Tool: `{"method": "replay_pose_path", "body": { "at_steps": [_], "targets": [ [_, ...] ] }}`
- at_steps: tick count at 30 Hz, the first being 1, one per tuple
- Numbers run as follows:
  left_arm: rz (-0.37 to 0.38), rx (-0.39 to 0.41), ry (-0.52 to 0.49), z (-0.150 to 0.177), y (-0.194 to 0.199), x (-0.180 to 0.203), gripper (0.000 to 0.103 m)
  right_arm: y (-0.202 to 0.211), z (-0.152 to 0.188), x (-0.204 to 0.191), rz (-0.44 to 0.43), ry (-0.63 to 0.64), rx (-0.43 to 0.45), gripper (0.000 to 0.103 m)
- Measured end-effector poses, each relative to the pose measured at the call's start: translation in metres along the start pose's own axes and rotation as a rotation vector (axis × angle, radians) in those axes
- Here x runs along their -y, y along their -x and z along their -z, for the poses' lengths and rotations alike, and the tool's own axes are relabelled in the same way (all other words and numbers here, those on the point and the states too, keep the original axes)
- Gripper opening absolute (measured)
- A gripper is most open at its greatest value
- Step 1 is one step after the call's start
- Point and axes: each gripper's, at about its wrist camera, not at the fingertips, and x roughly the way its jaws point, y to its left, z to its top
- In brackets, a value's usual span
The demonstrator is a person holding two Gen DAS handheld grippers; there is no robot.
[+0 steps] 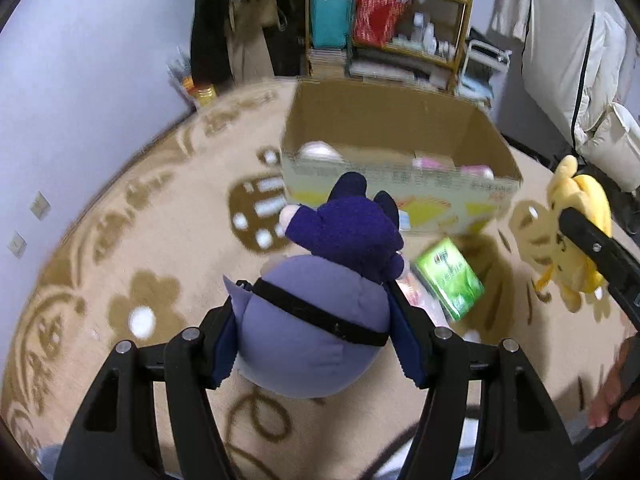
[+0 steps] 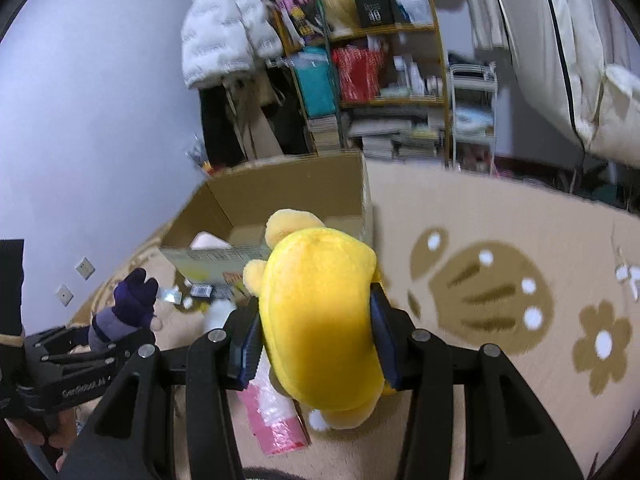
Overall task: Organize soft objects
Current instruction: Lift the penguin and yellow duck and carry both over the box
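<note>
My left gripper is shut on a purple plush doll with a dark purple head and a black strap, held above the rug. My right gripper is shut on a yellow plush toy, also lifted. The yellow plush and the right gripper show at the right of the left wrist view. The purple doll shows at the lower left of the right wrist view. An open cardboard box stands ahead on the rug, with pale soft items inside; it also shows in the right wrist view.
A green packet and a pink packet lie on the beige patterned rug in front of the box. A cluttered shelf stands behind the box. White bedding hangs at the right. A pale wall is at the left.
</note>
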Motion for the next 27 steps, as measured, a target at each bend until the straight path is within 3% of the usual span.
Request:
{"method": "replay_pose_path", "body": {
  "at_steps": [10,27],
  "targets": [
    [-0.053,0.186,0.028,-0.025,0.029,-0.011,0.064,0.004,-0.013,-0.017,0.019,0.06,0.085,0.05],
    [-0.091,0.334,-0.017,-0.049,0.046,-0.005,0.064,0.001,-0.034,-0.033,0.008,0.127,0.174,0.05]
  ]
}}
